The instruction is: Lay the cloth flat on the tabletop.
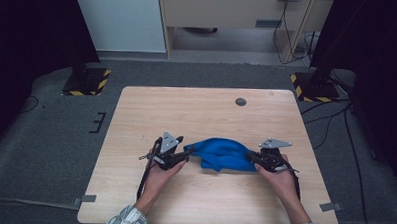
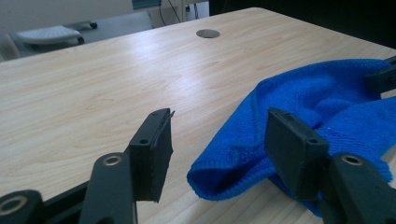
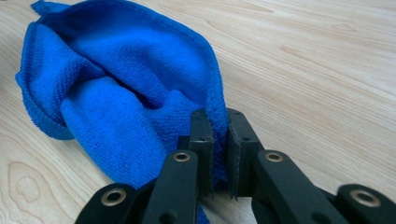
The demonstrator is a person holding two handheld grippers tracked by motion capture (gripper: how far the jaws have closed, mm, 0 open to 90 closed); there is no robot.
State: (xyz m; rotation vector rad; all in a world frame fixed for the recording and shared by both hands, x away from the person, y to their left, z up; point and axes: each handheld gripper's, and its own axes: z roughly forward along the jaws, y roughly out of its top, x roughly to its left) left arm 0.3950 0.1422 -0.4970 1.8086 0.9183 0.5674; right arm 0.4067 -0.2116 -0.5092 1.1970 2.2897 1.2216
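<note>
A: The left claw (image 1: 189,152) first, from the high view; it lies low over the tabletop (image 1: 151,110) at the near left, its tips at the left end of the blue microfibre cloth (image 1: 221,154); whether it is spread I cannot tell from up here.

B: And the right claw (image 1: 250,155)?

A: At the cloth's right end, in the person's right hand (image 1: 279,179); the cloth lies bunched between the two claws, near the tabletop's front middle; a round grommet hole (image 1: 241,101) sits well apart toward the far edge.

B: Now the left gripper view?

A: The left claw (image 2: 223,140) stands spread; one pad is over bare wood, the other just in front of the cloth (image 2: 322,107); the cloth's folded corner lies in the gap, and no pad presses on it; the tabletop (image 2: 93,84) runs back to the grommet hole (image 2: 208,33); at the far right edge a dark part of the other gripper touches the cloth.

B: And the right gripper view?

A: The right claw (image 3: 218,144) is pressed together, pinching the hem of the cloth (image 3: 107,93); the edge runs up between the two pads; the rest of the cloth lies crumpled on the tabletop (image 3: 327,70) ahead and to the left, folded over itself.
</note>
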